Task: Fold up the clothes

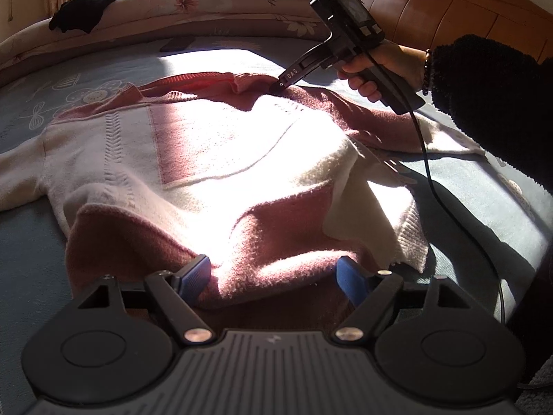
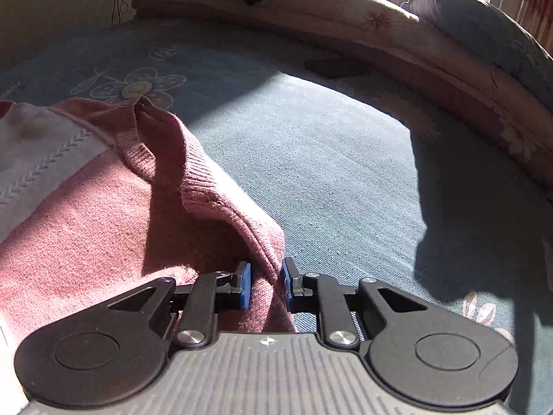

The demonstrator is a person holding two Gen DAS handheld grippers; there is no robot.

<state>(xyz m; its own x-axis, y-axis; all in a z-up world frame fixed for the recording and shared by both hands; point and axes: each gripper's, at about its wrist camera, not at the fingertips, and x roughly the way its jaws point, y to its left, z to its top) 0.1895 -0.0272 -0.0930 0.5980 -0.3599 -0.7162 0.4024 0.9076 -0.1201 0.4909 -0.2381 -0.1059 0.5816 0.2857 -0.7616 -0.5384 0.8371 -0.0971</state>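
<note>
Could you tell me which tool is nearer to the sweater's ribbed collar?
Right. The right tool pinches the sweater just beside its ribbed collar, while the left tool sits open at the opposite, bottom hem.

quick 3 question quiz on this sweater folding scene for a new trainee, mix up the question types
1. True or false: the right tool has a fold of the pink and white sweater between its blue pads.
2. Multiple choice: the left tool is A) clamped on a sleeve, B) open at the sweater's near hem, C) lifted off the bed.
3. Fill in: the dark garment lies on the rolled floral ____ at the far side of the bed.

Key
1. True; the jaws stand nearly closed on the fabric near the collar.
2. B
3. quilt
</note>
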